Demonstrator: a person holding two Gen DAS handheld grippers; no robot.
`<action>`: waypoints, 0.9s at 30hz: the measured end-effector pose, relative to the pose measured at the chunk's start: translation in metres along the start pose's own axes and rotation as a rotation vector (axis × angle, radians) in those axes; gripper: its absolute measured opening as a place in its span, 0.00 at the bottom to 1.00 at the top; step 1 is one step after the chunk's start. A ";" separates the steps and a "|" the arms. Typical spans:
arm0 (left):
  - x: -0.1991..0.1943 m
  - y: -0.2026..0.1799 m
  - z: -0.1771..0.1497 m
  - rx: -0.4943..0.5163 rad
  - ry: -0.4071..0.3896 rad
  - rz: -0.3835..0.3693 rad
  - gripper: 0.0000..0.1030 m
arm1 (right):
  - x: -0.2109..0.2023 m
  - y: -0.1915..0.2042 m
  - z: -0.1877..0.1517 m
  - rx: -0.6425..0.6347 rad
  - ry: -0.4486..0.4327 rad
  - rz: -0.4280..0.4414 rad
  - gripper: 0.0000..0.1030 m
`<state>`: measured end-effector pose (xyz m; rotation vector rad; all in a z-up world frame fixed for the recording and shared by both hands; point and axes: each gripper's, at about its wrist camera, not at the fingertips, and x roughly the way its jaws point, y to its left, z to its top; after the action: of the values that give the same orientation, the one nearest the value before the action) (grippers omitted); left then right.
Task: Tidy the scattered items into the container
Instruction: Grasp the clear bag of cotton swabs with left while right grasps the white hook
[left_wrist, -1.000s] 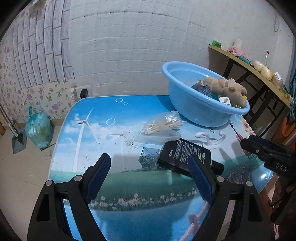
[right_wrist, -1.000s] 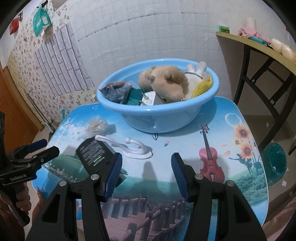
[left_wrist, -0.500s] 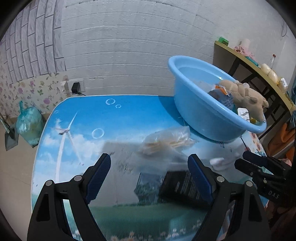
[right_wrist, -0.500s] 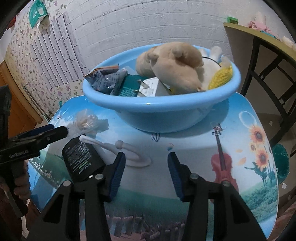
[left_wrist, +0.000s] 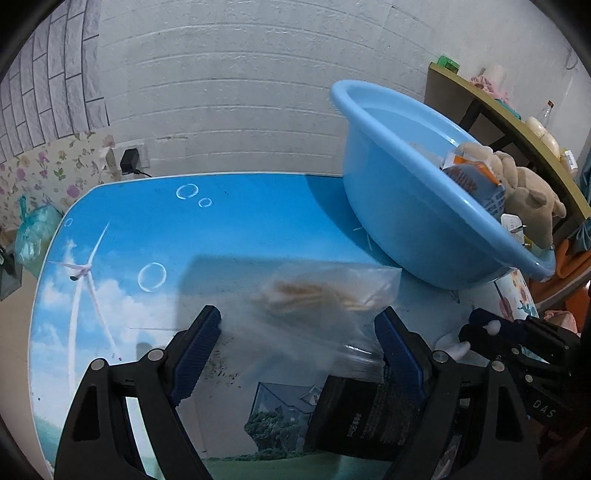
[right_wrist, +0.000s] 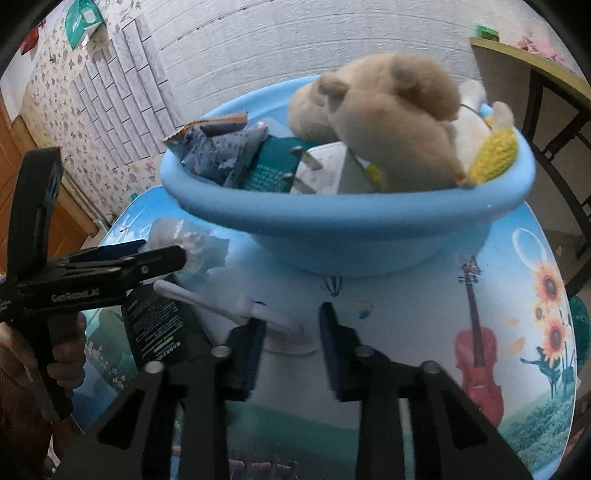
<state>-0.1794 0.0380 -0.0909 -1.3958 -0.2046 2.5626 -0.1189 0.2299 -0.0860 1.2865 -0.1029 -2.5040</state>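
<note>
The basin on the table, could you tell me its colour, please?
The basin is plain light blue, clearest in the right wrist view.

A printed tabletop (left_wrist: 122, 236) showed a wind turbine, bubbles and blue sky in the left wrist view, and a violin and sunflowers in the right. Behind it stood a white brick-pattern wall (left_wrist: 229, 74), with floral wallpaper (left_wrist: 55, 170) lower to the left and a black plug (left_wrist: 129, 160) in a socket. A tied green plastic bag (left_wrist: 35, 236) sat on the floor beside the table. To the right, a wooden shelf (left_wrist: 517, 129) held a bottle and pale rounded things, too small to name.
</note>
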 end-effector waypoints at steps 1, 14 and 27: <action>-0.001 -0.001 -0.001 0.005 -0.009 0.003 0.83 | 0.001 0.000 0.000 -0.003 0.003 0.004 0.20; -0.028 -0.004 -0.003 0.054 -0.092 -0.019 0.42 | -0.012 0.001 0.000 -0.004 -0.027 0.008 0.12; -0.087 -0.003 -0.010 0.033 -0.184 0.007 0.42 | -0.057 0.011 -0.001 -0.029 -0.118 0.006 0.07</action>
<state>-0.1248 0.0192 -0.0248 -1.1503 -0.1857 2.6872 -0.0842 0.2378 -0.0395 1.1247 -0.0977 -2.5658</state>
